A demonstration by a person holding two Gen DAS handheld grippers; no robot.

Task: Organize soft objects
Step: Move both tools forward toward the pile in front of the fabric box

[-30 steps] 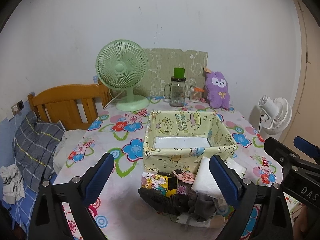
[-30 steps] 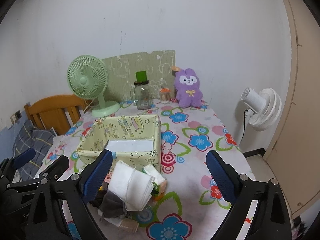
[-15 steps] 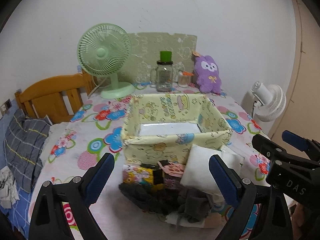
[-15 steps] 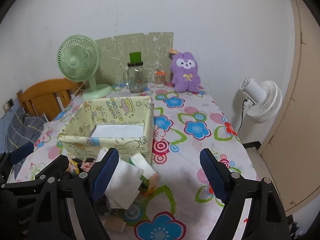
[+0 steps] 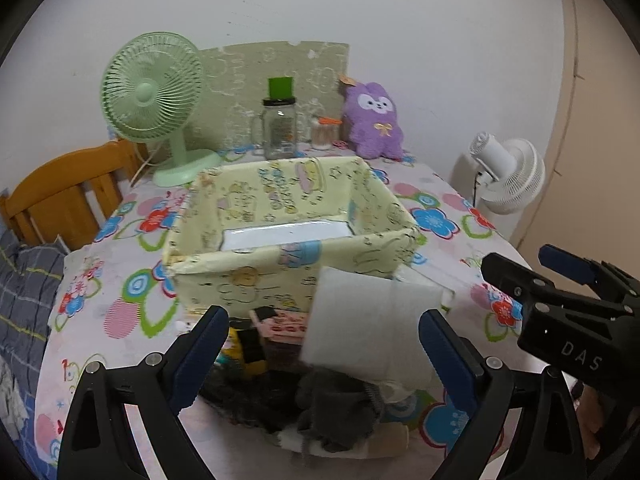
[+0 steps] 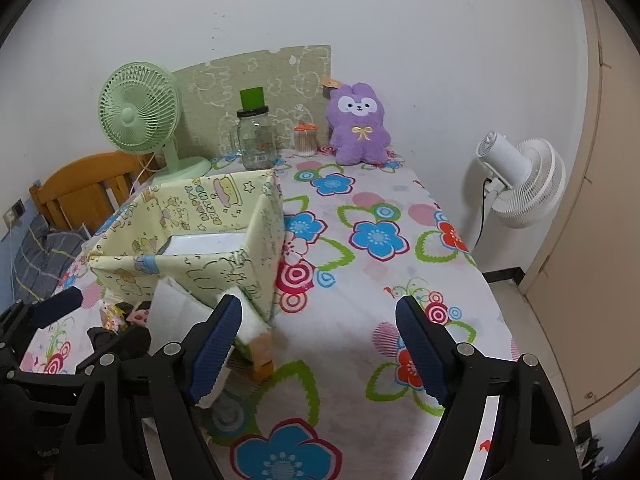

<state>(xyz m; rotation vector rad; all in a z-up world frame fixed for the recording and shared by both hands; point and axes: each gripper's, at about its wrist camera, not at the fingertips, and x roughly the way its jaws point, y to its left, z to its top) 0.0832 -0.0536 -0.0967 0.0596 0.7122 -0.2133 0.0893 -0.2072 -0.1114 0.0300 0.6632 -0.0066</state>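
While both claws hang over the near edge of the flowered table [image 6: 360, 332], the pile of soft things sits at about six o'clock from the yellow fabric box [image 5: 288, 240], touching its front wall. In the left wrist view the left claw [image 5: 320, 356] stands wide, its two blue pads flanking the pile without pressing on anything; between them lie a white folded cloth [image 5: 360, 332], a grey sock [image 5: 336, 412], a dark fuzzy piece [image 5: 248, 400] and a small pink packet [image 5: 284, 324]. The white folded cloth leans tilted against the box front, its long axis running from about seven o'clock up to one o'clock, the upper corner pointing toward the box's right front corner. The grey sock lies crumpled at six o'clock from it, with no clear direction. The right claw [image 6: 320, 340] has just been narrowing but its pads remain well apart, with only bare tablecloth between them; its left pad is just beside the cloth's edge, and whether it touches I cannot tell. The box is open-topped, a white sheet lying flat on its floor. At twelve o'clock behind the box stand a glass jar [image 5: 280, 128] with a green lid, a green fan [image 5: 154, 92] at eleven o'clock and a purple plush rabbit [image 5: 374, 120] at one o'clock. A white fan [image 6: 520, 180] stands off the table at three o'clock.
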